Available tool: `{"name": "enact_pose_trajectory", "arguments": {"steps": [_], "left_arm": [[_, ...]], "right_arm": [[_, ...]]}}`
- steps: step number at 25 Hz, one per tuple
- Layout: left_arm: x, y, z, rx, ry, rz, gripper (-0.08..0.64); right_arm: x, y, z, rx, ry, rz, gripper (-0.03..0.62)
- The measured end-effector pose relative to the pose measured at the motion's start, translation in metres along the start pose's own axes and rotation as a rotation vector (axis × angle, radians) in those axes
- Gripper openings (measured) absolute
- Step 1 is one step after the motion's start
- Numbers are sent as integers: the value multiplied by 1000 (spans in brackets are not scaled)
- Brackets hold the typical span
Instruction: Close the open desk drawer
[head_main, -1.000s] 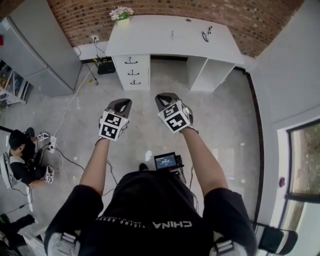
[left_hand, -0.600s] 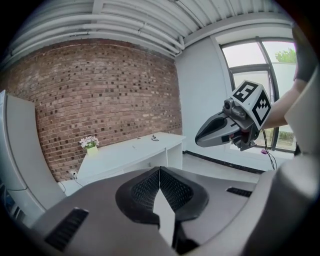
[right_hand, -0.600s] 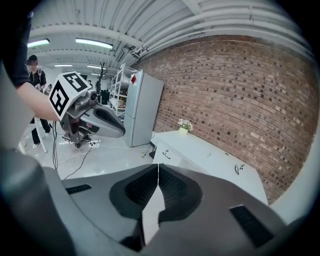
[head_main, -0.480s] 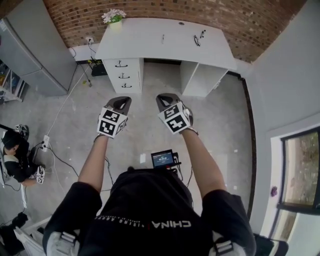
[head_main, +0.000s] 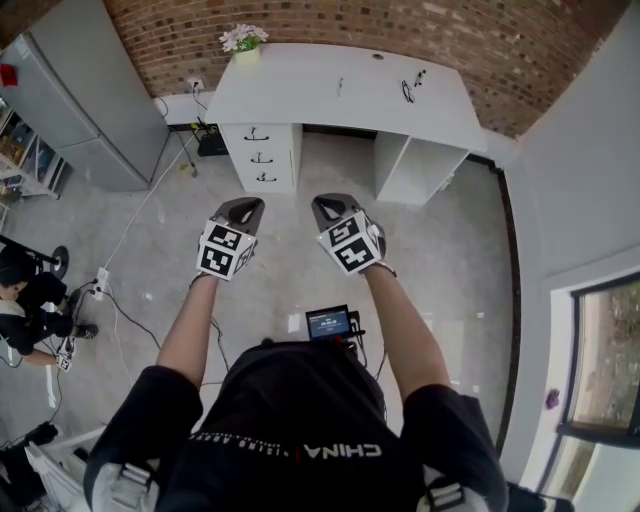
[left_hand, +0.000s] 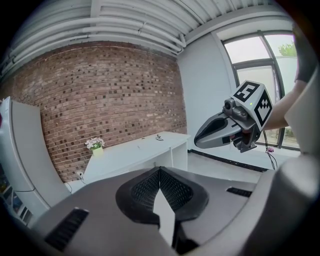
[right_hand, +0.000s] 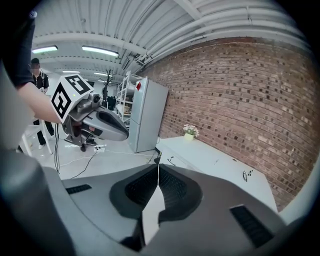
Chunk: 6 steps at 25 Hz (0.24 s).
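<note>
Both grippers are held out over the bare floor, well short of the desk, which stands at the far side against the brick wall. In the head view the left gripper and right gripper sit side by side, apart, both aimed at the desk. The drawers are a stack of three under the desk's left end; from this height I cannot tell which one stands open.

Only the gripper views show the jaws. The left gripper has its jaws pressed together at the tips, with nothing between them. The right gripper is the same, jaws together and empty.

The left gripper view also shows the right gripper from the side and a window behind it. The right gripper view shows the left gripper and a grey cabinet to the left of the desk.

Flowers stand at the desk's far left corner and glasses lie toward its right. The head view alone shows a small screen at the wearer's waist and a person sitting on the floor at the left.
</note>
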<state>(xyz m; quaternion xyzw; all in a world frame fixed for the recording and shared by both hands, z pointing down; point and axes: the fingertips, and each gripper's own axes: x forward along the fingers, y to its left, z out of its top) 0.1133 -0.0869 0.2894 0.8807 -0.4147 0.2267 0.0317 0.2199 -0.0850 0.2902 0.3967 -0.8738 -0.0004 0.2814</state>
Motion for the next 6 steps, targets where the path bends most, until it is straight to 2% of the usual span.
{"name": "enact_pose_trajectory", "arguments": {"steps": [6], "left_arm": [[0,-3,-12,22,31,2,12]], "right_arm": [[2,2,-4,-1,10,9,17]]}}
